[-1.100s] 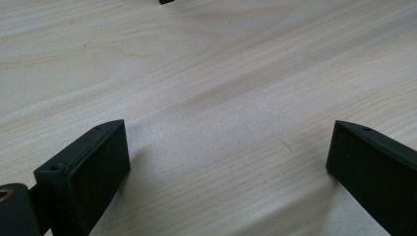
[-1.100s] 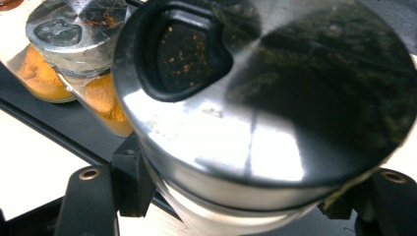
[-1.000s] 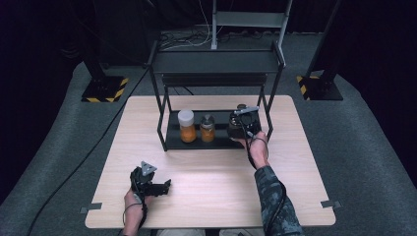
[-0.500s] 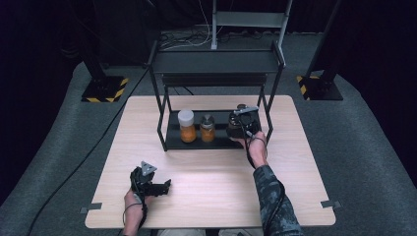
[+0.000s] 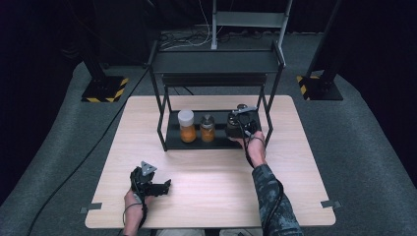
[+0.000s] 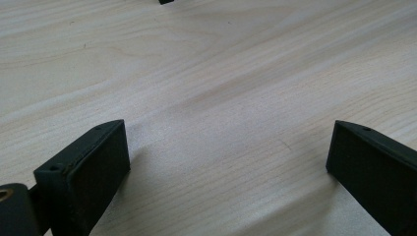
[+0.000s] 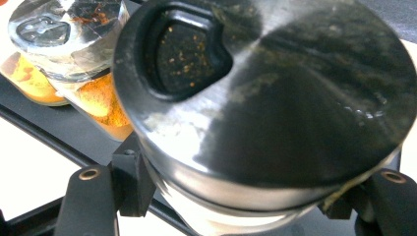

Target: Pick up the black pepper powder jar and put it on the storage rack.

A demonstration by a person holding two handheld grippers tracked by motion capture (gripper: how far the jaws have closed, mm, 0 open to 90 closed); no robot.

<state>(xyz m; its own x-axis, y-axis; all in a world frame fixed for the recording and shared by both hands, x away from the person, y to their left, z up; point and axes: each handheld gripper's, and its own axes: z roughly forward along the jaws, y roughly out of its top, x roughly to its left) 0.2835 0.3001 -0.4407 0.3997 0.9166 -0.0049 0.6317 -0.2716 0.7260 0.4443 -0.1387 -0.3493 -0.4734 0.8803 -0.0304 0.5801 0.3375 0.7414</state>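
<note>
A spice jar with a shiny silver lid (image 7: 275,98) sits between the jaws of my right gripper (image 7: 246,196), which is shut on it. In the high view my right gripper (image 5: 240,123) holds it at the right end of the black rack's lower shelf (image 5: 196,143). Left of it on that shelf stand a small metal-capped jar of orange spice (image 5: 207,128) (image 7: 74,39) and a taller white-capped jar of orange powder (image 5: 186,126). My left gripper (image 5: 164,187) rests low over the table's front left. It is open, with bare wood between its fingers (image 6: 93,162).
The black two-level rack (image 5: 216,61) stands at the back middle of the wooden table (image 5: 305,162), its top shelf bare. Its upright posts (image 5: 267,105) frame the lower shelf close to my right gripper. Grey floor and black stands surround the table.
</note>
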